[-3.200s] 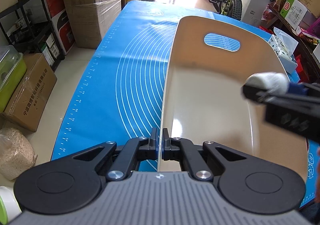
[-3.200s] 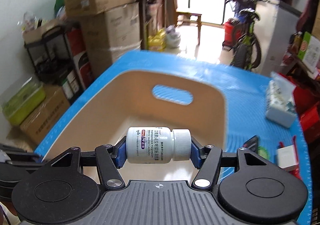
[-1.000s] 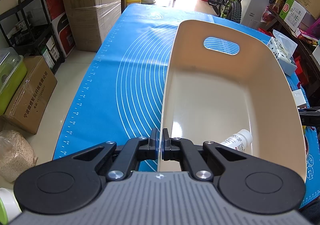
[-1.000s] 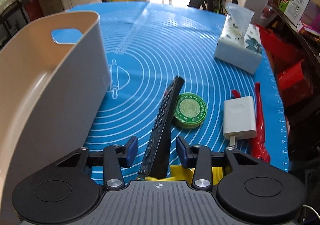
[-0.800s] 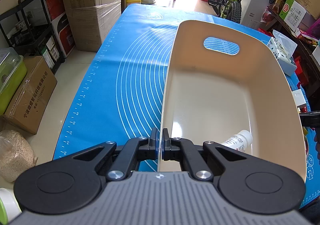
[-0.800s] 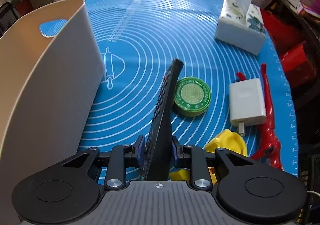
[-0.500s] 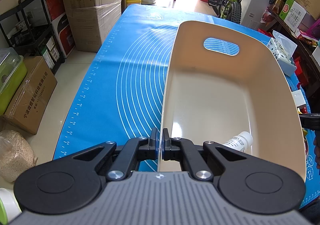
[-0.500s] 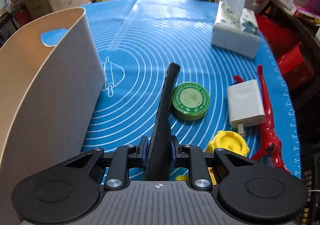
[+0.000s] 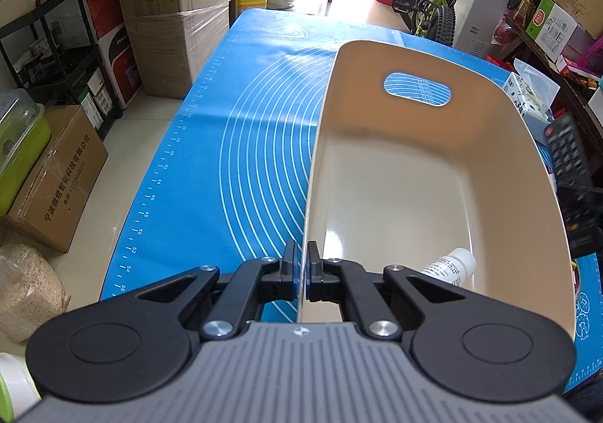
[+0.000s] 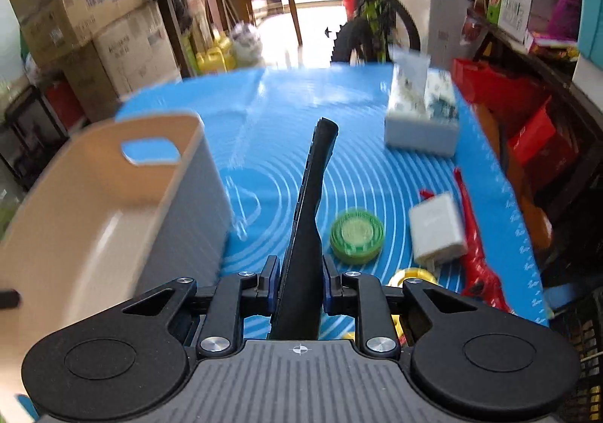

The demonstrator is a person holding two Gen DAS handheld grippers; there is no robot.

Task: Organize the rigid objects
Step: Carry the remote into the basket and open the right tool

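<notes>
Two grips: left gripper pinching bin rim, right gripper clamping remote beside it.

The left tongs point steeply downward, their blue-padded fingers drawn almost together and pinching the thin near wall of the beige bin, one finger outside the wall and one inside. The right tongs also tilt down and forward, their blue pads pressed against both sides of a black remote control, which stands on edge between them and juts out ahead along the fingers. In the left wrist view only that remote shows at the right edge, blurred
</notes>
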